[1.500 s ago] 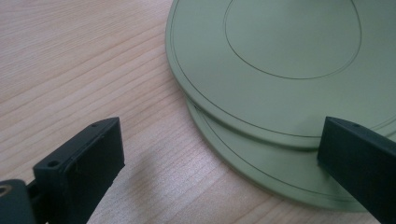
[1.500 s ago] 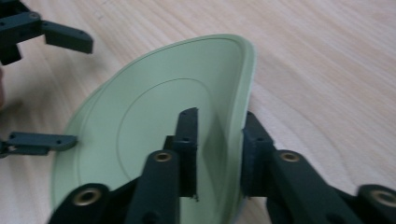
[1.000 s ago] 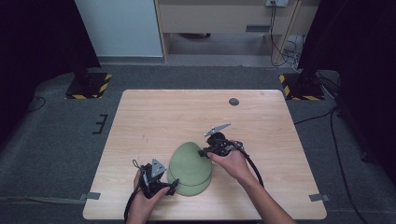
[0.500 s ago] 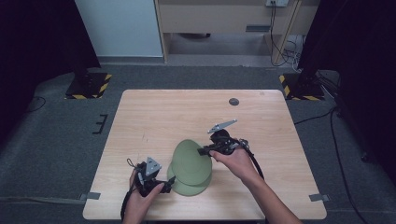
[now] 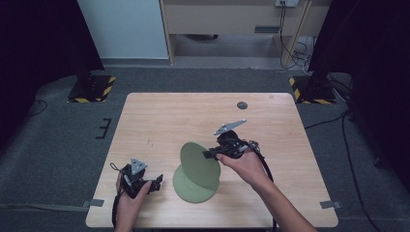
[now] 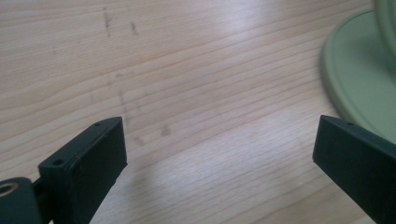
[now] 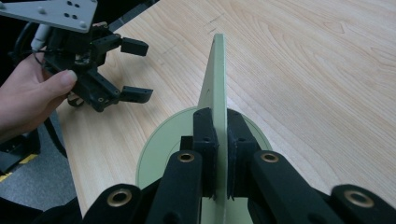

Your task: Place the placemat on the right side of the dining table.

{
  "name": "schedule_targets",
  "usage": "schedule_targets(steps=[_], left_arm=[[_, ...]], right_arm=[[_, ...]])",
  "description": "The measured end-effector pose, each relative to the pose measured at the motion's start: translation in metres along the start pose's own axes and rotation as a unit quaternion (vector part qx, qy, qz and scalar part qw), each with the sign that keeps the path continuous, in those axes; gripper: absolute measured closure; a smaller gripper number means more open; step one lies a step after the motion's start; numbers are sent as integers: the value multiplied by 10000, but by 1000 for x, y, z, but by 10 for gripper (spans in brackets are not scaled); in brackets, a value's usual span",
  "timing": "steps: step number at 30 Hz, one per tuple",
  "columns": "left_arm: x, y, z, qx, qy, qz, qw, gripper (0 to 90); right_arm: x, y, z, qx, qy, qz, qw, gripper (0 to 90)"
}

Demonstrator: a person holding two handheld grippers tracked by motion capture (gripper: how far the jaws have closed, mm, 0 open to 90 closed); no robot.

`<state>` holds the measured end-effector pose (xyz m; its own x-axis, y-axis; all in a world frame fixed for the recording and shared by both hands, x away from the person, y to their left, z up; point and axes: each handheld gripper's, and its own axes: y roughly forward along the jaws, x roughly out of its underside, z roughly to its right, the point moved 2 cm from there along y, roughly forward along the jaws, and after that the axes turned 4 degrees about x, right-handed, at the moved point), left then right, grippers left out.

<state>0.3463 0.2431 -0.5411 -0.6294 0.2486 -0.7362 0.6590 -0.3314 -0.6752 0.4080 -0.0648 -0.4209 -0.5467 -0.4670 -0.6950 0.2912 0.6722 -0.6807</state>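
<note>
Wooden tabletop [image 5: 159, 116] is standing on grey carpet, its far half lying bare apart from a small dark disc [image 5: 241, 105] near the far edge.

Left item: left gripper [image 5: 153, 184] is resting near the front left corner, jaws spread wide with nothing between them, just beside the lower plate [image 5: 188, 189]. Since a second ago it is sitting farther left, apart from the plates.

Centre item: lower plate is lying flat on the tabletop, close to the front edge.

Right item: right gripper [image 7: 217, 154] is pinching the rim of an upper green plate [image 5: 199, 164], jaws pressed on both faces, and is holding it tilted up on edge above the lower plate. Earlier this plate was lying domed over the other one.
</note>
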Motion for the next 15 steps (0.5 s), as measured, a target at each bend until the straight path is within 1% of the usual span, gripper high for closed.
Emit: schedule_targets(steps=[4,9,15], left_arm=[[2,2,-4,-69,-55,-77,9999,22],[4,6,-4,-85,-24,-171,9998,23],[5,8,-3,-80,-7,-227,9997,16]], right_arm=[[-3,-4,-2,10,-49,14,10000,856],[-9,-10,-4,75,-72,48,9999,856],[-15,-19,-2,141,0,134,9998,857]])
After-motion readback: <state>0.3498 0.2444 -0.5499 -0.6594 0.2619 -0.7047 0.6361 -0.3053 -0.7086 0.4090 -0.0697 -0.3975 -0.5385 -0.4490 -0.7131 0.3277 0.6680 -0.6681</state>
